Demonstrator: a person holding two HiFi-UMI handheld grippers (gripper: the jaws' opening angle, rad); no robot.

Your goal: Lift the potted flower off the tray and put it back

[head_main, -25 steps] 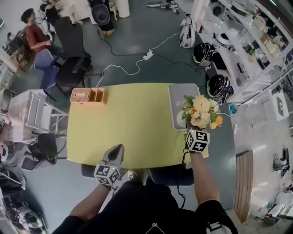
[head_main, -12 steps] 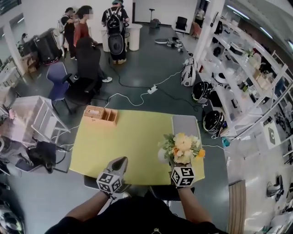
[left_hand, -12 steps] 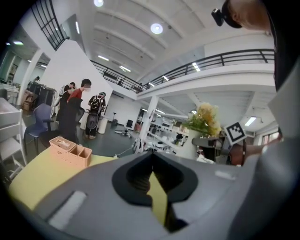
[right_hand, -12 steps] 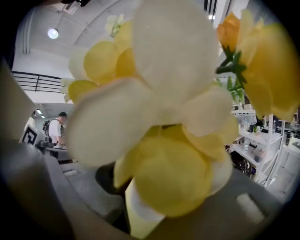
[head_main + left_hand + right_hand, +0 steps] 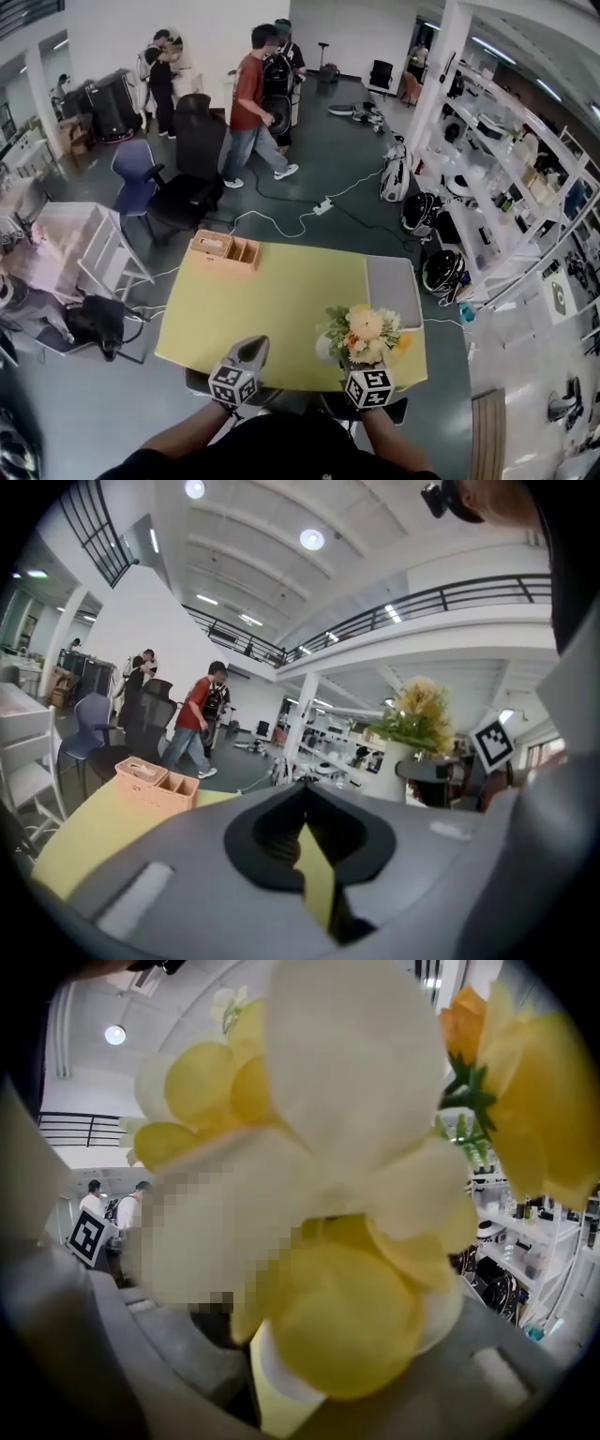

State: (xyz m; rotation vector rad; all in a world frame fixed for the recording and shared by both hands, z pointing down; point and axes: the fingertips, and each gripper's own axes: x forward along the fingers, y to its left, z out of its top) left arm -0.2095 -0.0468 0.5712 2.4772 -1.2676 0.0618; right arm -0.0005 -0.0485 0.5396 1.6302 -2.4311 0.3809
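Yellow and cream potted flower point(image 5: 364, 330) gripped by its white pot in my right gripper point(image 5: 362, 366), over the yellow table point(image 5: 281, 291), off the grey tray point(image 5: 392, 291), my left gripper point(image 5: 251, 350) pinched together, empty.

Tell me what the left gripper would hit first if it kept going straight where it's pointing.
Probably the bare yellow tabletop: the left gripper aims slightly down across it, right of the light wooden box. Depth is unclear.
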